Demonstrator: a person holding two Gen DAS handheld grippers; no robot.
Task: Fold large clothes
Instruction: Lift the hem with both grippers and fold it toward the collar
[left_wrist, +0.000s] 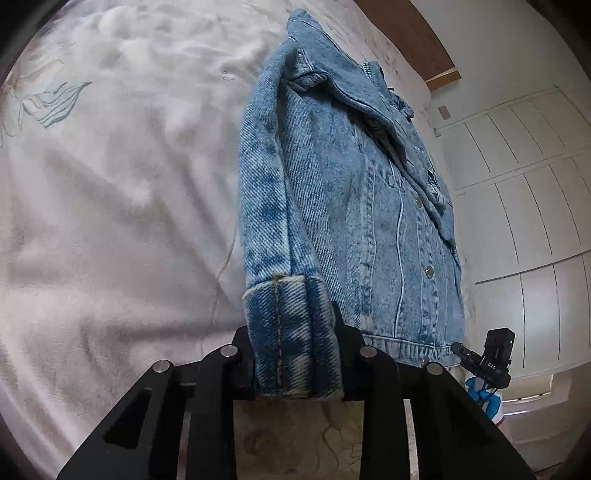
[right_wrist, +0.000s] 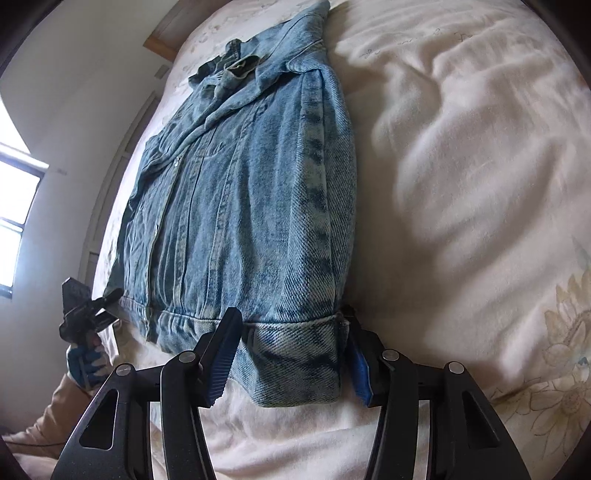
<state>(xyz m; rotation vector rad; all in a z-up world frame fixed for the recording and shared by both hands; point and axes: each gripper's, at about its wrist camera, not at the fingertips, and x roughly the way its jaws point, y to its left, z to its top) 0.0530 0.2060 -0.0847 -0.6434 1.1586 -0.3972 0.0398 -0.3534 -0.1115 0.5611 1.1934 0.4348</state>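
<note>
We had the left gripper pinched on one cuff of the acid-washed blue denim jacket, low centre; the right gripper straddled the other cuff, its grip unclear, so that cuff might slip out when lifted.

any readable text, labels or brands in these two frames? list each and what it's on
"DAS": white letters on the black camera unit of the right tool, seen from the left wrist view; it may be part of a longer marking.
Dark patch on the denim jacket near the chest: too small and folded to read.
Jacket snap buttons: any stamping is too small to read.
Right wrist view: no readable text.
</note>
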